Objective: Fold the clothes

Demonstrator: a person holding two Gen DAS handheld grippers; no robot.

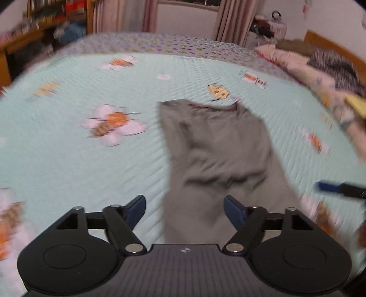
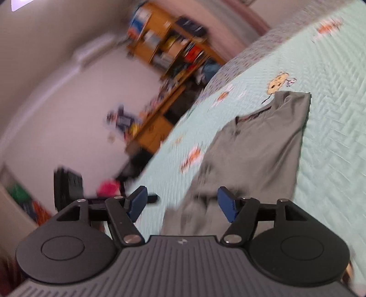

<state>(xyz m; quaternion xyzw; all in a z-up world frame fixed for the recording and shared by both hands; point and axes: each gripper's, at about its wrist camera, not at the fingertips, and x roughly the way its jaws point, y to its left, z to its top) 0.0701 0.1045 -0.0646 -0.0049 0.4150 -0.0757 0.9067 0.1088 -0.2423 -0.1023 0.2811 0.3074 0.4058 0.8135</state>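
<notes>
A wooden bookshelf [image 1: 52, 16] is standing beyond the bed's far left corner, its contents too blurred to make out. The bed is wearing a mint quilted bedspread [image 1: 75, 164] printed with pale flowers and orange bees, and past its far edge a dotted sheet [image 1: 160, 44] is showing in front of pinkish curtains [image 1: 231, 20]. The left gripper [image 1: 184, 209] is hovering over the near edge of the bed with its jaws standing wide and released, nothing pressed between the blue pads, though grey cloth is lying below the gap. That cloth is a grey T-shirt [image 1: 219, 146], lying lengthwise from the near edge towards the middle of the bed, its collar with a reddish inner band facing the far edge and its body looking narrow and rumpled, as if partly folded. In the right wrist view the whole scene is tilting: the right gripper [image 2: 181, 202] is hanging above the T-shirt's [image 2: 258, 146] near hem, its jaws likewise spread apart and gripping nothing. Along the bed's right edge a floral pink pillow or quilt [image 1: 304, 68] and a dark striped cloth [image 1: 336, 66] are lying heaped, and a blue-tipped finger of the right gripper [image 1: 336, 188] is poking in from that side.
</notes>
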